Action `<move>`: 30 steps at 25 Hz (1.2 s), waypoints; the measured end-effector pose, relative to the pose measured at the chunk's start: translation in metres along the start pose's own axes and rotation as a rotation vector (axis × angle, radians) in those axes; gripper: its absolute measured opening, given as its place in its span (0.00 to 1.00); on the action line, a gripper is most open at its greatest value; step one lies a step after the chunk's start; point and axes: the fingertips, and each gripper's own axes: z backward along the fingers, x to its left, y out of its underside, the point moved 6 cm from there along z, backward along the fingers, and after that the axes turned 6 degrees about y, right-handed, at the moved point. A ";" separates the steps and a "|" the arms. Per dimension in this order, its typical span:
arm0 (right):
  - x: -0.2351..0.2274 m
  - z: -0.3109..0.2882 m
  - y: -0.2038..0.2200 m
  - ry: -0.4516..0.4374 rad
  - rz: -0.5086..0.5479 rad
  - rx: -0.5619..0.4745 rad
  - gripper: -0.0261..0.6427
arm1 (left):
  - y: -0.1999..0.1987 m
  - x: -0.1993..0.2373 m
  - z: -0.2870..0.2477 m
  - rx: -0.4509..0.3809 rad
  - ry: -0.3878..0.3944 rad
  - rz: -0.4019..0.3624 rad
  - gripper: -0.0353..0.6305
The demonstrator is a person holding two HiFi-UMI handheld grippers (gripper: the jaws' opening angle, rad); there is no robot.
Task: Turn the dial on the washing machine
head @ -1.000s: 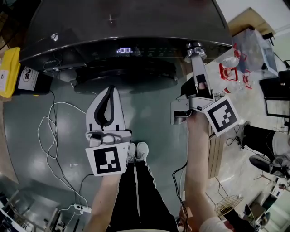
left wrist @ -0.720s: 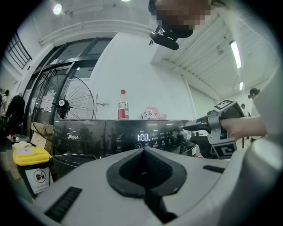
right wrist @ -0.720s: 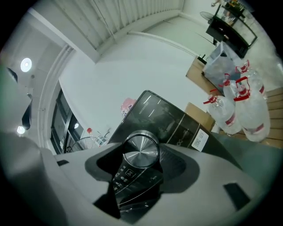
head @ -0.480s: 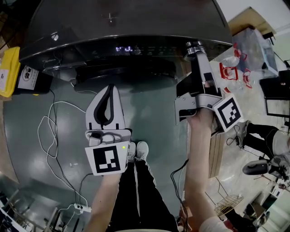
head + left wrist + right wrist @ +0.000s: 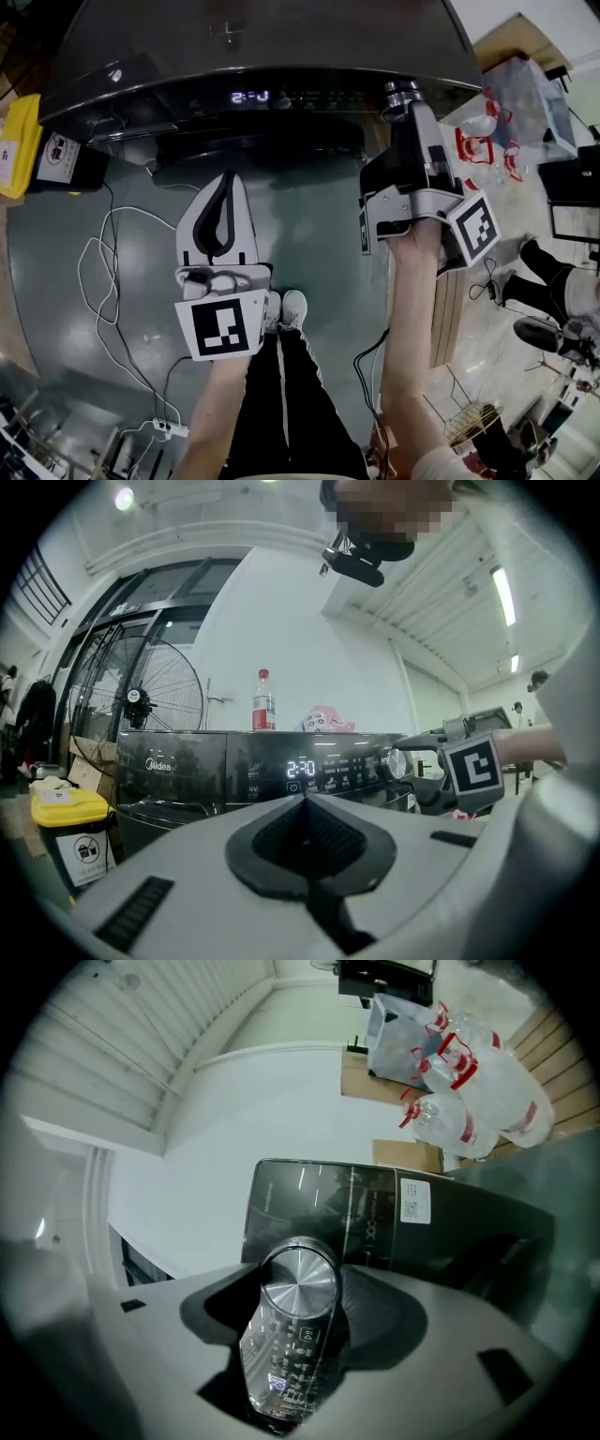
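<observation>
My right claw (image 5: 405,105) is clamped on the dial (image 5: 399,94), which sits at the right end of the washing machine (image 5: 262,47) control strip, at about 1 o'clock in the head view. In the right gripper view the brushed-metal dial (image 5: 298,1283) fills the gap between my jaws. My left claw (image 5: 221,202) hangs closed and empty over the floor at 7 o'clock, pointed at the panel.

The main risk, I judge, is slip. The dial face is smooth metal, and if I roll off its axis the pads could skate round it instead of carrying it. Too much roll could run past the wanted setting, and the display (image 5: 249,97) at 11 o'clock of the dial is my only check. Pulling back while I twist could drag me off the dial altogether.

The panel's right corner lies just beyond the dial at 2 o'clock. Past it, a bag of plastic bottles (image 5: 487,141) stands apart, so my wrist has air to swing on that side. A wooden panel (image 5: 444,309) stands close beside my forearm at 4 o'clock. Cables (image 5: 103,272) trail on the floor at 8 o'clock, well clear of this claw.
</observation>
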 end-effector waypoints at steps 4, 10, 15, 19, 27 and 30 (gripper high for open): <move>-0.003 0.006 0.000 0.019 0.006 -0.026 0.43 | -0.005 -0.001 0.003 -0.013 -0.006 0.003 0.05; 0.032 0.037 0.004 0.068 0.199 -0.039 0.43 | -0.039 0.002 0.013 -0.081 -0.026 -0.013 0.05; 0.147 0.043 -0.001 0.011 0.706 -0.093 0.43 | -0.124 0.012 0.017 -0.190 -0.041 -0.034 0.05; 0.249 0.074 0.009 0.001 1.033 -0.144 0.32 | -0.217 0.006 0.038 -0.239 -0.023 -0.082 0.05; 0.375 0.138 0.041 -0.045 1.554 -0.287 0.05 | -0.362 -0.014 0.101 -0.338 0.073 -0.200 0.05; 0.371 0.163 0.059 -0.061 1.621 -0.271 0.05 | -0.376 -0.020 0.124 -0.383 0.091 -0.221 0.05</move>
